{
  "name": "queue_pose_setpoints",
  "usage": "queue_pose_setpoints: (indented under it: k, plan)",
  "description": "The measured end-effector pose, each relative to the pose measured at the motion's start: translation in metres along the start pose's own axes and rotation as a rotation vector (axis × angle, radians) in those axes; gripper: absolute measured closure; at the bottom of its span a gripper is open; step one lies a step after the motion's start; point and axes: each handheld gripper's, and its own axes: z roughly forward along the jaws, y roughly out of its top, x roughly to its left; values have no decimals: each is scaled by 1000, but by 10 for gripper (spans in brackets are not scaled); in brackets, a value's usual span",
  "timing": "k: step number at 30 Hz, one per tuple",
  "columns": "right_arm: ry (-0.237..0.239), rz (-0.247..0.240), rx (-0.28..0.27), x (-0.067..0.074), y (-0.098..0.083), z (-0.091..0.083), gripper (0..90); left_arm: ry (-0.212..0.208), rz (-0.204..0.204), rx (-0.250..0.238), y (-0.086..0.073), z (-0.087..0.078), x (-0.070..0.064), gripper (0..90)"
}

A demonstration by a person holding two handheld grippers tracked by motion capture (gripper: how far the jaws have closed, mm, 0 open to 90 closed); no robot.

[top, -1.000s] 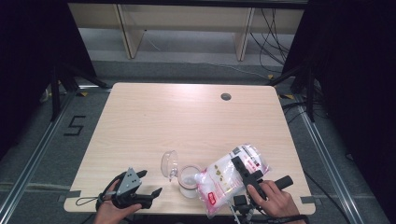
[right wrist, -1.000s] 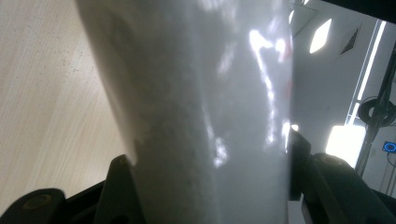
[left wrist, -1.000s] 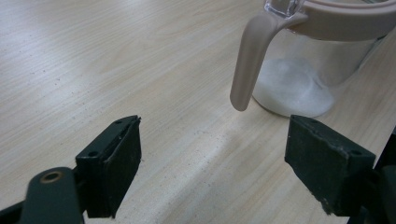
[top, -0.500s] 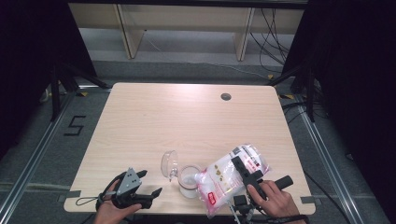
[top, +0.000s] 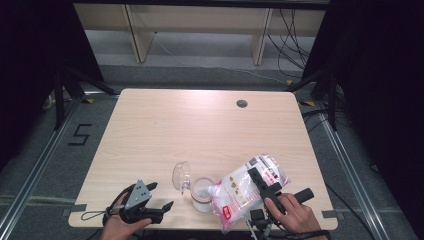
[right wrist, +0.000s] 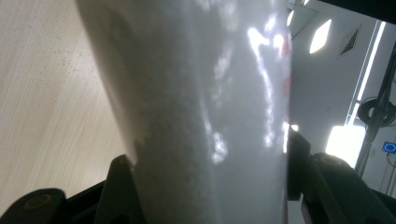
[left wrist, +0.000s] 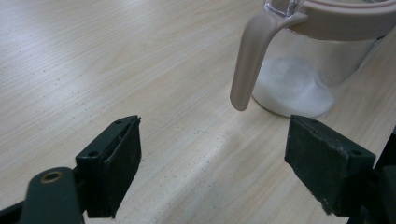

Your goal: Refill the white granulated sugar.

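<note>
Right gripper (top: 264, 186) is being clamped on a clear bag of white granules (top: 245, 190), its pads pressed into the bag's sides, while the bag is being tilted over the open glass jar (top: 202, 194) near the table's (top: 210, 125) front edge. Pouring appears to be in hand; next, steeper tipping with the bag's mouth held over the rim is being called for. Left gripper (top: 159, 196) is being rested wide open beside the jar. Red and black printing is being shown on the bag, too small to read.
</note>
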Motion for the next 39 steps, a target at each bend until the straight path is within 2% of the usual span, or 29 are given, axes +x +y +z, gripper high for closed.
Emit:
queue_pose_setpoints:
  k: [32,33,39]
  plan:
    - [3,0,-1,0,0,0,521,0,0,-1,0,0,0,185]
    - [13,4,5,-1,0,-1,521,0,0,0,0,0,0,184]
    - [4,1,0,0,0,0,521,0,-1,-1,0,0,0,184]
